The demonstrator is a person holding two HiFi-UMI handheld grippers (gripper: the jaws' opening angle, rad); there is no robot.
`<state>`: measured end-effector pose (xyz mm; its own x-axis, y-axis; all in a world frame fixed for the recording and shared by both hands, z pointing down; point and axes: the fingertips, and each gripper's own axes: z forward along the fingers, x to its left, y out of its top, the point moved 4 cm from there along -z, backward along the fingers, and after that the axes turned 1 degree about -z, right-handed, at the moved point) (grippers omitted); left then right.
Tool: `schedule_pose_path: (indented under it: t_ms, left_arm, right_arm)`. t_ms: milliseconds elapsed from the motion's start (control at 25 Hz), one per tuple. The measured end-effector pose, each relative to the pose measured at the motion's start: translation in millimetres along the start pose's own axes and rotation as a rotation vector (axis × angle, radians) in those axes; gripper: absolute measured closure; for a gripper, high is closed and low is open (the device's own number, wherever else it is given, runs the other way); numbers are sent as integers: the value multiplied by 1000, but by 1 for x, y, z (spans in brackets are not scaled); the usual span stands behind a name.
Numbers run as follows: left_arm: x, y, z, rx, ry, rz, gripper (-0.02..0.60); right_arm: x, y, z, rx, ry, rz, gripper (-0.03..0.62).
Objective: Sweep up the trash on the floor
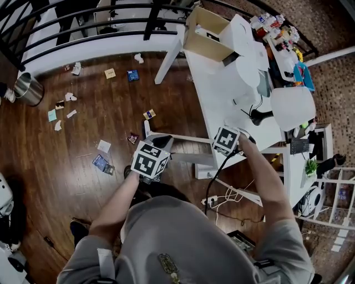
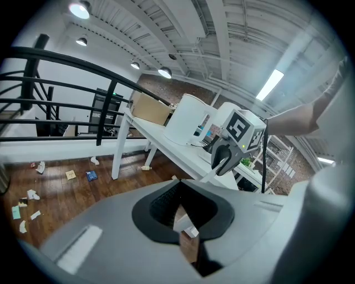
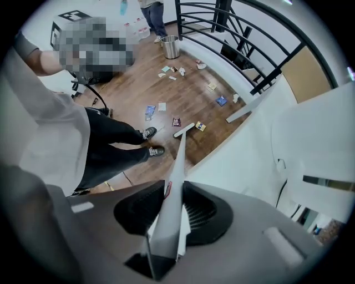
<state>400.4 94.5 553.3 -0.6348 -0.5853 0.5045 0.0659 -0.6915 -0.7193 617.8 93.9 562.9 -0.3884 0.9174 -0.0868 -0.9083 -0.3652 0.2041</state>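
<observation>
A white broom handle (image 3: 176, 177) runs from between the jaws of my right gripper (image 3: 169, 222) down to its head (image 3: 184, 129) on the wooden floor. The jaws stand apart around the handle, with a dark gap on its left side. In the head view the broom head (image 1: 146, 127) lies by a yellow packet (image 1: 148, 115) and a dark wrapper (image 1: 132, 137). My right gripper (image 1: 226, 140) is at the table's edge. My left gripper (image 1: 158, 145) is shut (image 2: 183, 219); a small pale piece shows at its tips, and I cannot tell what it is. Paper scraps (image 1: 71, 97) and packets (image 1: 132, 75) litter the floor.
A white table (image 1: 222, 94) with a cardboard box (image 1: 208, 36) and lamps stands to the right. A metal bin (image 1: 26, 89) sits at the far left by the black railing (image 1: 83, 28). Cables (image 1: 222, 197) lie by my feet. Another person (image 3: 154, 16) stands near the bin.
</observation>
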Motion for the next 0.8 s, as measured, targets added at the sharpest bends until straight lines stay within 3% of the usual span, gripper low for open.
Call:
schedule_pose_path:
  t_ms: [560, 800]
  left_arm:
    - [16, -9, -14, 16, 41, -8, 574]
    - [46, -25, -39, 33, 116, -42, 574]
  right_arm:
    - [11, -13, -7, -50, -59, -3, 497]
    - [20, -21, -19, -69, -95, 9, 497]
